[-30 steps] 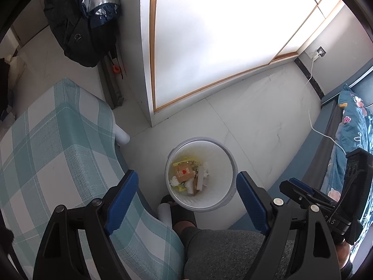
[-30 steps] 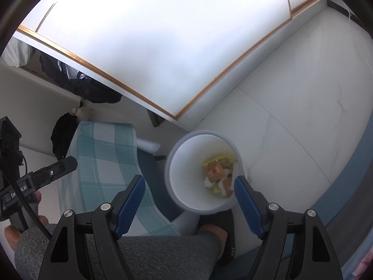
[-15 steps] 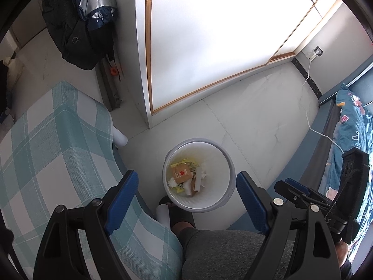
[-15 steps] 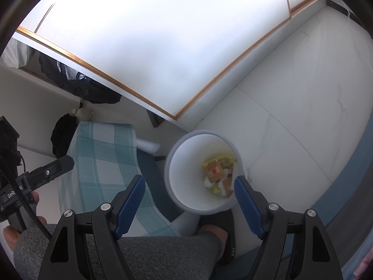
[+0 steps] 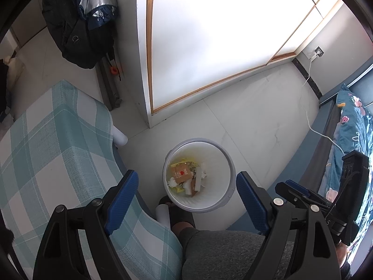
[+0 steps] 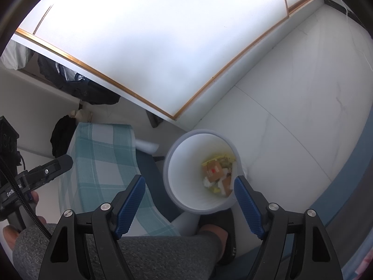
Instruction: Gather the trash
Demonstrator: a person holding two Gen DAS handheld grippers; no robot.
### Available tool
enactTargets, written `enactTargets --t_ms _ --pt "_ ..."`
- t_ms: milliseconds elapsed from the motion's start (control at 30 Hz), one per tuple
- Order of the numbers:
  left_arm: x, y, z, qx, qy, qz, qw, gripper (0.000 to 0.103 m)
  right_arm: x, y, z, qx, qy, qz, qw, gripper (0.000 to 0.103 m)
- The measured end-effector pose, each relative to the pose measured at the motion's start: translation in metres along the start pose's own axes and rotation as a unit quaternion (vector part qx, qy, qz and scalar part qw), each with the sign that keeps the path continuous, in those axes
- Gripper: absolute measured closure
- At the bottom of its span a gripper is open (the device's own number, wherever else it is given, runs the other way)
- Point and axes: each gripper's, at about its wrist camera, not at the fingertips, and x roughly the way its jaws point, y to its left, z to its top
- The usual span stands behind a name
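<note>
Nothing of note has shifted since the earlier frames: both grippers hang where they were, and only the left wrist view has drifted slightly, the bin sitting a touch lower and left in it.

Item: white trash bin (image 5: 229, 163), landmark. Stands on the pale floor just beside the checked table (image 5: 53, 154), with a slippered foot touching its near side. Contents: brown carton with a red mark (image 5: 181, 173), yellow wrappers, white scraps, all lying at the bottom.

Item: left gripper (image 5: 186, 198). Jaws stand wide apart, nothing between the blue pads; poised above the bin, which shows in the gap between the fingers.

Item: right gripper (image 6: 189, 200). Jaws likewise wide, holding nothing; above the bin's near rim, the bin framed between its fingers.

Condition: no loose trash visible on the floor around the bin or on the table's visible cloth. Collection looks largely done, or the next piece lies out of sight.

Handling note: keep the jaws wide, swing away from the bin to search, and carry each find directly over the mouth before release.
</note>
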Motion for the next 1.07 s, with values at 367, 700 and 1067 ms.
enactTargets --t_ms 367,700,1067 --pt "0.006 0.001 -0.003 -0.001 0.009 0.001 1.0 0.019 0.0 0.001 -0.001 -0.006 -0.003 -0.002 1.0 0.024" --pt "0.011 0.01 -0.004 -0.021 0.015 -0.011 0.9996 0.019 0.002 0.002 -0.001 -0.005 -0.002 -0.001 1.0 0.024" --pt "0.014 0.011 -0.009 -0.02 0.011 -0.013 0.9996 0.019 0.0 0.004 0.0 -0.013 -0.003 -0.003 1.0 0.024"
